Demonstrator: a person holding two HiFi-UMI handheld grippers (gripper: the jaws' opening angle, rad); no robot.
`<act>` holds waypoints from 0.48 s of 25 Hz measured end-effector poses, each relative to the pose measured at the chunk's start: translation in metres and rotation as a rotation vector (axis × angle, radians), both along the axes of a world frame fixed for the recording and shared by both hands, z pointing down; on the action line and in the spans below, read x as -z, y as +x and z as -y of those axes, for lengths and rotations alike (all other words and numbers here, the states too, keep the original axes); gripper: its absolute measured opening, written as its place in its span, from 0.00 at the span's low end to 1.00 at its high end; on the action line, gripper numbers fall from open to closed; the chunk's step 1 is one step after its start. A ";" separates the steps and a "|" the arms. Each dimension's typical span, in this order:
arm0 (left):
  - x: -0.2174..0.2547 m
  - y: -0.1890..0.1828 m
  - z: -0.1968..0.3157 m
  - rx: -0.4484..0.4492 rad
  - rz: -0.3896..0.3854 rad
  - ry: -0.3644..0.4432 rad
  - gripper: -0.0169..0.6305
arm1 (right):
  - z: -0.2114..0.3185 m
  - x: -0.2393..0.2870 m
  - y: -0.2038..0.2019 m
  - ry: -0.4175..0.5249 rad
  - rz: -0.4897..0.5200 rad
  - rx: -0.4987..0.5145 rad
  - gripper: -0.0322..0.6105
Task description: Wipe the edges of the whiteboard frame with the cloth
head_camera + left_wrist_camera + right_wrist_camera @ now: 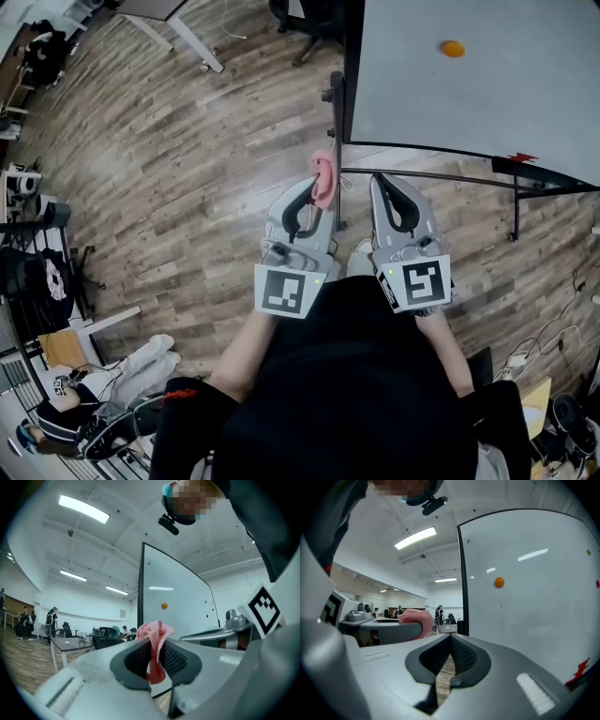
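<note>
A pink cloth [322, 178] is pinched in my left gripper [314, 192], which is shut on it; in the left gripper view the cloth [154, 641] bulges out above the closed jaws. The whiteboard [469, 75] stands ahead of me, its black frame edge [352, 70] a short way beyond the cloth. That dark frame edge [140, 588] rises behind the cloth in the left gripper view. My right gripper [384, 187] is shut with nothing in it, just right of the left one. In the right gripper view the frame edge [462, 578] runs upright past the jaws.
An orange magnet [453, 49] sticks to the board. The board's stand bars [422, 174] and a caster post [335, 103] lie just ahead of the grippers. A desk leg [192, 42] and an office chair [305, 23] stand further off on the wood floor.
</note>
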State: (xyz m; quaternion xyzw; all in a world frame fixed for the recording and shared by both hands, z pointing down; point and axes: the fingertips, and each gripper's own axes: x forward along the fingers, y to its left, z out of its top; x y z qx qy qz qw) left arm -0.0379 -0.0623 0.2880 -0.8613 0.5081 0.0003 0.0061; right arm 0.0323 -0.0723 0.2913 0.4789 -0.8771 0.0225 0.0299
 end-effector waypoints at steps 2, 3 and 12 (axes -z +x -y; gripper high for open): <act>0.013 -0.001 0.001 0.003 0.003 0.026 0.10 | -0.001 0.009 -0.002 0.023 0.001 0.006 0.05; 0.018 -0.001 0.001 0.004 0.005 0.038 0.10 | -0.001 0.013 -0.003 0.034 0.001 0.009 0.05; 0.041 0.000 -0.001 0.016 -0.027 0.066 0.10 | -0.006 0.052 0.002 0.136 0.013 0.010 0.05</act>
